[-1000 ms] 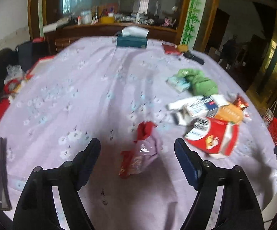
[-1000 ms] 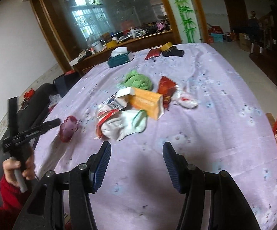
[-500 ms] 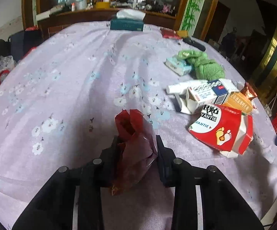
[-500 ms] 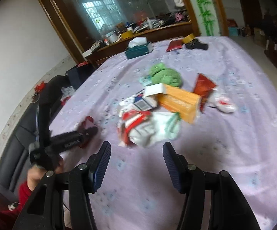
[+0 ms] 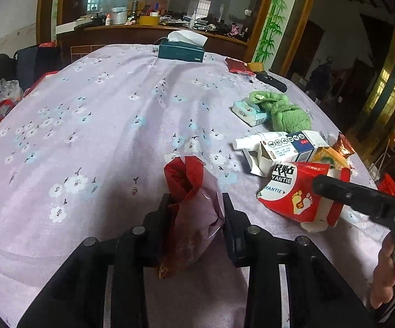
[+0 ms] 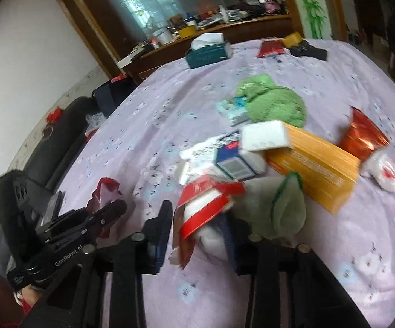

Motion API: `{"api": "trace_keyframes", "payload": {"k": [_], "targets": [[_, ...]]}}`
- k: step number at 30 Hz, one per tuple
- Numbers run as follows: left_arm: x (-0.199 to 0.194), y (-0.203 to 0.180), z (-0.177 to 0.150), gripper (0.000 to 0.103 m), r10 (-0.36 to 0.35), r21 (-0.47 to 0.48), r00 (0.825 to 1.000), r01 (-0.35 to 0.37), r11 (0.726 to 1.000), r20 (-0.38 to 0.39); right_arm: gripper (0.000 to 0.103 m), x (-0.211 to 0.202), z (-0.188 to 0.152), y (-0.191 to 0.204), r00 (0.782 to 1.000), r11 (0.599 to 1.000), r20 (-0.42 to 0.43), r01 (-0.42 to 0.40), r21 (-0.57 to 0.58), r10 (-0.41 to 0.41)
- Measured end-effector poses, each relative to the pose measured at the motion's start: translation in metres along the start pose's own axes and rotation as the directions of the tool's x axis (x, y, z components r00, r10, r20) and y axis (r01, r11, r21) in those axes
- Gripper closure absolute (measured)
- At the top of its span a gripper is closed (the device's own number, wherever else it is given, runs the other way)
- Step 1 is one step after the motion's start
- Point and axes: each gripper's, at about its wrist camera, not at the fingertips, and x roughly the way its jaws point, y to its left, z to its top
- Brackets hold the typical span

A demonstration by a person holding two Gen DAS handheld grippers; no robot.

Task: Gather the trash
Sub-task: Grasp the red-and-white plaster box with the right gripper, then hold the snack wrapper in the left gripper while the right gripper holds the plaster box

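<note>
A crumpled red plastic bag is lifted off the lilac flowered tablecloth, and my left gripper is shut on it, pads pressing both sides. The same bag and left gripper show at the lower left of the right wrist view. A torn red and white box with a footprint print lies at the near edge of the trash pile. My right gripper has its jaws closing around this box, which fills the gap between them.
Behind the box lie a blue and white carton, an orange box, a green cloth, a red foil wrapper and a white wad. A teal tissue box stands far back. A red basket sits beyond the right table edge.
The left gripper closed on the red bag and raised it slightly. The right gripper travelled left and forward across the table to the red and white box, and its jaws narrowed around it.
</note>
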Motion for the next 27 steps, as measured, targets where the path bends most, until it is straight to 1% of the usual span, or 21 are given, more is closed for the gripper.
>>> {"api": "trace_keyframes", "payload": {"k": [1, 2, 3, 5, 7, 8, 10, 13, 14, 16, 19, 21, 23, 27], "targets": [[0.000, 0.000, 0.000, 0.071, -0.004, 0.000, 1.000, 0.004, 1.000, 0.001, 0.076, 0.001, -0.001, 0.005, 1.000, 1.000, 0.009, 0.019, -0.019, -0.019], [-0.001, 0.000, 0.000, 0.071, -0.006, 0.000, 1.000, 0.006, 1.000, 0.002, 0.082, 0.001, -0.002, 0.010, 0.999, 0.999, 0.019, 0.030, -0.038, -0.030], [-0.002, 0.000, 0.000, 0.071, -0.001, 0.000, 1.000, 0.001, 1.000, 0.009, 0.086, 0.000, -0.004, 0.015, 0.999, 0.997, 0.031, 0.038, -0.068, -0.036], [-0.003, -0.001, -0.001, 0.071, 0.002, 0.006, 1.000, -0.002, 1.000, 0.018, 0.091, -0.004, -0.008, 0.019, 0.998, 0.995, 0.048, 0.051, -0.087, -0.047], [-0.005, -0.003, -0.002, 0.071, 0.002, 0.015, 1.000, -0.002, 1.000, 0.025, 0.094, -0.017, -0.015, 0.020, 0.997, 0.995, 0.079, 0.023, -0.092, -0.016], [-0.006, -0.004, -0.002, 0.071, 0.004, 0.018, 0.999, -0.005, 1.000, 0.033, 0.094, -0.021, -0.018, 0.021, 0.996, 0.995, 0.090, 0.019, -0.095, -0.011], [-0.010, -0.005, -0.002, 0.070, -0.015, 0.025, 0.999, 0.014, 1.000, 0.052, 0.094, -0.039, -0.028, 0.017, 0.993, 0.996, 0.121, 0.015, -0.085, -0.005], [-0.013, -0.007, -0.003, 0.070, -0.015, 0.033, 0.998, 0.013, 0.999, 0.064, 0.094, -0.064, -0.041, 0.009, 0.989, 0.998, 0.144, -0.007, -0.070, 0.017], [-0.014, -0.008, -0.003, 0.070, -0.021, 0.037, 0.998, 0.019, 0.999, 0.064, 0.094, -0.072, -0.044, 0.005, 0.988, 0.998, 0.151, -0.005, -0.066, 0.015], [-0.016, -0.011, -0.004, 0.070, -0.013, 0.038, 0.998, 0.010, 0.999, 0.059, 0.094, -0.092, -0.052, -0.008, 0.986, 0.999, 0.166, 0.001, -0.043, 0.006], [-0.023, -0.018, -0.007, 0.070, -0.044, 0.041, 0.997, 0.041, 0.998, 0.060, 0.094, -0.113, -0.062, -0.026, 0.979, 1.000, 0.203, 0.027, -0.013, -0.024], [-0.031, -0.029, -0.008, 0.070, -0.054, 0.065, 0.996, 0.050, 0.997, 0.074, 0.094, -0.122, -0.066, -0.037, 0.975, 0.999, 0.219, 0.040, 0.020, -0.043], [-0.037, -0.040, -0.009, 0.070, -0.072, 0.087, 0.994, 0.065, 0.994, 0.082, 0.094, -0.127, -0.070, -0.045, 0.971, 0.998, 0.233, 0.035, 0.052, -0.046], [-0.045, -0.073, -0.014, 0.070, -0.122, 0.143, 0.990, 0.111, 0.983, 0.071, 0.094, -0.133, -0.074, -0.049, 0.964, 0.997, 0.260, 0.042, 0.072, -0.060]]}}
